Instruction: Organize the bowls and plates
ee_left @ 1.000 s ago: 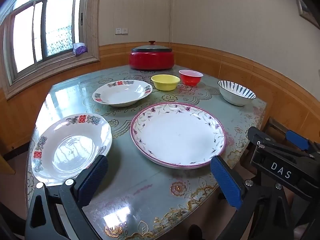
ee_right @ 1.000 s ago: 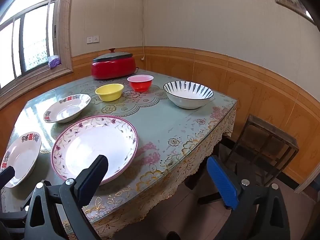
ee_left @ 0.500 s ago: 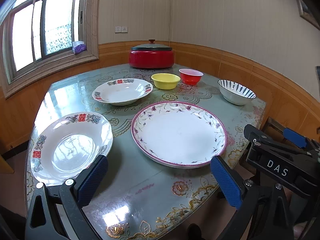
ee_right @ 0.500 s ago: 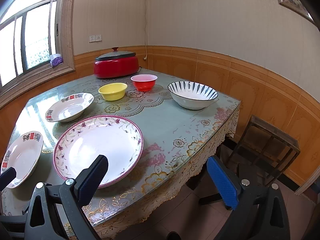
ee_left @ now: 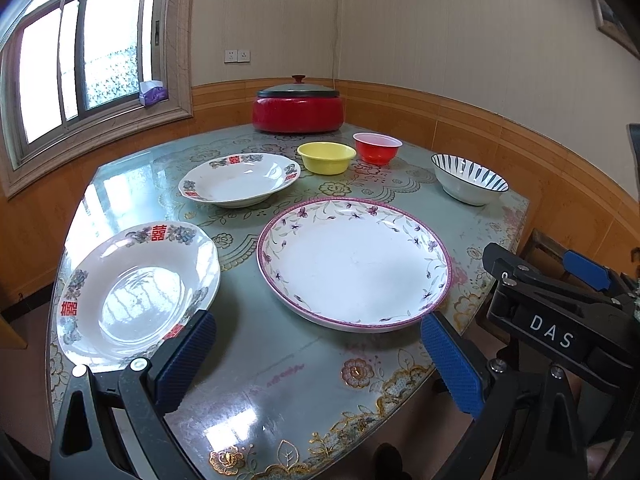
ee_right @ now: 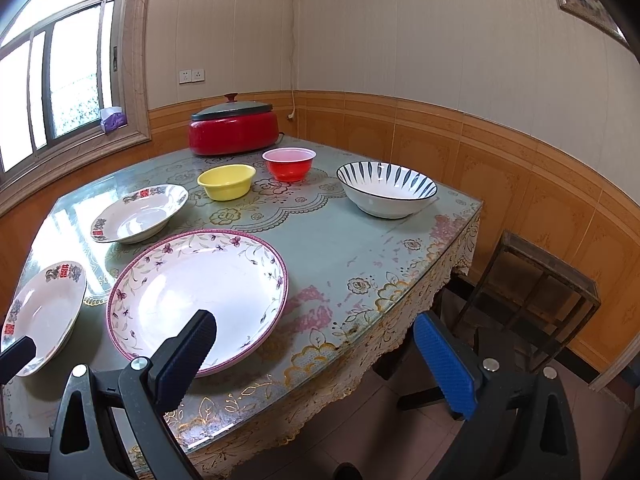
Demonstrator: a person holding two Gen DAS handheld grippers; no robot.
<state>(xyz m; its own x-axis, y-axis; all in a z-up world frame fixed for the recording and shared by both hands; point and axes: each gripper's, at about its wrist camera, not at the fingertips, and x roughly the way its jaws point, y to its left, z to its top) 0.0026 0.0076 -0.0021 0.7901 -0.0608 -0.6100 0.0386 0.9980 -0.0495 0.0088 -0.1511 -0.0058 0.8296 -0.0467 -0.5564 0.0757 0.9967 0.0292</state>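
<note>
A large floral plate (ee_left: 354, 260) (ee_right: 198, 296) lies near the table's front. Two white deep plates with red characters lie left of it, one near (ee_left: 136, 292) (ee_right: 42, 312), one farther (ee_left: 240, 178) (ee_right: 140, 212). Behind stand a yellow bowl (ee_left: 326, 157) (ee_right: 227, 181), a red bowl (ee_left: 377, 147) (ee_right: 289, 163) and a blue-striped bowl (ee_left: 468, 184) (ee_right: 386, 188). My left gripper (ee_left: 320, 364) is open and empty over the table's front edge. My right gripper (ee_right: 316, 364) is open and empty at the front right corner; it also shows in the left wrist view (ee_left: 568, 312).
A red lidded cooker (ee_left: 298, 104) (ee_right: 234, 128) stands at the back of the table (ee_left: 280, 380) (ee_right: 352, 248). A dark wooden stool (ee_right: 536, 280) stands right of the table. Walls and a window close off the back and left.
Both grippers have risen or tilted a little; the dishes sit slightly lower in both views. Nothing on the table has moved and both grippers stay open.
</note>
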